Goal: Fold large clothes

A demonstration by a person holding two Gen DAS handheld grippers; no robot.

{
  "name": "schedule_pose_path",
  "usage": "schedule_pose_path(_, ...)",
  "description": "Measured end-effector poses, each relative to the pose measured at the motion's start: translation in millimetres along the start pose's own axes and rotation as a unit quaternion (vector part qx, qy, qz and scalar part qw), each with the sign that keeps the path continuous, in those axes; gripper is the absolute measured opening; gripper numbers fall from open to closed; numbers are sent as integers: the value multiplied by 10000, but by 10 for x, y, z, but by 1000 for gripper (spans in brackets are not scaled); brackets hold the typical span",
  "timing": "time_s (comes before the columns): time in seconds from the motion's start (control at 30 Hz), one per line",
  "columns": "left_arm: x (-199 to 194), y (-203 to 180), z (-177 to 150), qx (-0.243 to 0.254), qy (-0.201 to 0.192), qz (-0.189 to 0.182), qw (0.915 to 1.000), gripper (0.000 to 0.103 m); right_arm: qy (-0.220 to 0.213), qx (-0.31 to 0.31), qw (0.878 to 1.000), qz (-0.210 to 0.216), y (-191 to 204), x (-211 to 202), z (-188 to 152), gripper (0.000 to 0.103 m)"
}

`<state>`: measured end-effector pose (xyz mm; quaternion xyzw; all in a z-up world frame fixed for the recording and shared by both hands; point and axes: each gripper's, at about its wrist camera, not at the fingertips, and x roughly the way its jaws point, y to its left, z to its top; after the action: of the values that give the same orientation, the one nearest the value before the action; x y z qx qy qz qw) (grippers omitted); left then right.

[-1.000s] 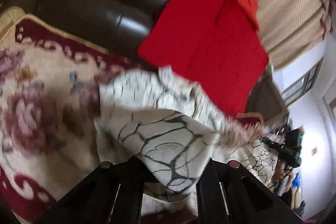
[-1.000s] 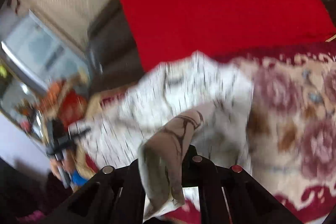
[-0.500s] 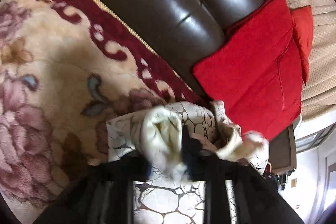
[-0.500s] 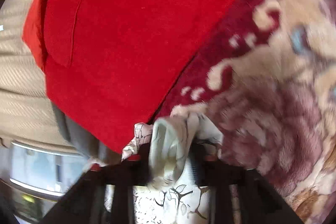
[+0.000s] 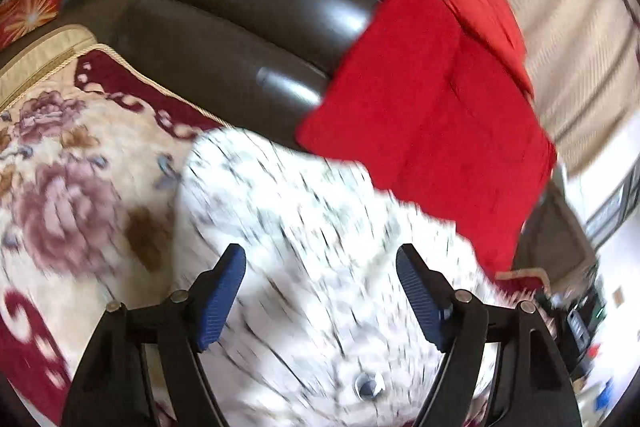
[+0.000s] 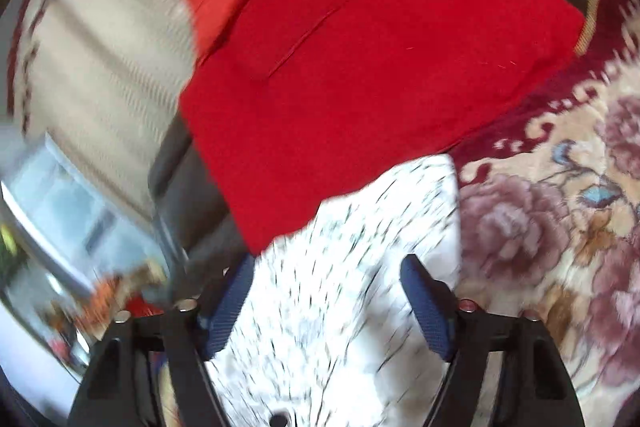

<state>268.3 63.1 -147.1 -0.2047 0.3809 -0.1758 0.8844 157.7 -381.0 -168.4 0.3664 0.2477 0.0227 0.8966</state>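
a: your left gripper [image 5: 320, 259] had its jaws spread and opening, nothing pinched. where was the garment?

b: the white crackle-print garment [image 5: 312, 267] lay under and between your pads, blurred, on the floral sofa cover [image 5: 68, 195]. your right gripper [image 6: 326, 269] read the same: jaws opening, cloth [image 6: 344, 291] below them, not gripped.

a: why did you leave it there?

b: judged as a release after laying a fold down; the cover gave you a flat bed for it.

a: edges?

b: the far edge of the garment touched or overlapped the red cushion [image 6: 360, 67] at the backrest [image 5: 256, 39]; which one, you could not tell. open cover lay beside the garment's left side in the left view and its right side in the right view, room for you to smooth.
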Motion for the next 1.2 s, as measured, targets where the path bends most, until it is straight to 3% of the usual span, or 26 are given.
schedule_pose_path(0.07, 126, -56, -159, 101, 191, 123, 9997, 79, 221, -387, 9988, -201, 174, 44, -197, 67)
schedule_pose_path(0.13, 286, -24, -297, 218, 428, 689, 9965, 79, 522, -355, 9968, -483, 103, 219, -342, 65)
schedule_pose_path(0.2, 391, 54, -418, 365, 503, 1133, 9916, 79, 928, -293, 9894, -1082, -58, 395, -498, 51)
schedule_pose_path(0.23, 412, 50, -446, 482, 516, 1232, 9899, 79, 1100, -372, 9838, -1366, -135, 488, -559, 35)
schedule_pose_path(0.27, 440, 10, -470, 682, 573, 1443, 9855, 79, 1295, -547, 9778, -1555, -183, 575, -603, 32)
schedule_pose_path(0.4, 439, -180, -518, 1103, 526, 1888, 9744, 79, 1167, -853, 9761, -1622, -51, 510, -613, 33)
schedule_pose_path(0.5, 385, -136, -468, 805, 302, 1818, 9796, 79, 866, -631, 9835, -1455, -33, 446, -535, 34)
schedule_pose_path(0.67, 419, -52, -342, 565, -105, 2200, 9738, 79, 360, -793, 9867, -1370, 149, 405, -410, 34)
schedule_pose_path(0.73, 578, 3, -358, 677, 124, 2402, 9683, 80, 424, -621, 9857, -1509, 59, 514, -365, 34)
schedule_pose_path(0.8, 748, 70, -398, 774, 469, 2505, 9639, 80, 804, -277, 9816, -1712, -136, 711, -342, 34)
schedule_pose_path(0.87, 754, 69, -385, 780, 410, 2494, 9644, 81, 1058, 176, 9813, -1596, -301, 839, -336, 34)
schedule_pose_path(1.1, 549, -85, -404, 1028, -1, 2453, 9640, 81, 478, 41, 9885, -1431, -58, 656, -262, 35)
schedule_pose_path(1.2, 585, -140, -439, 1182, 78, 2583, 9588, 81, 407, -161, 9884, -1452, 33, 652, -292, 35)
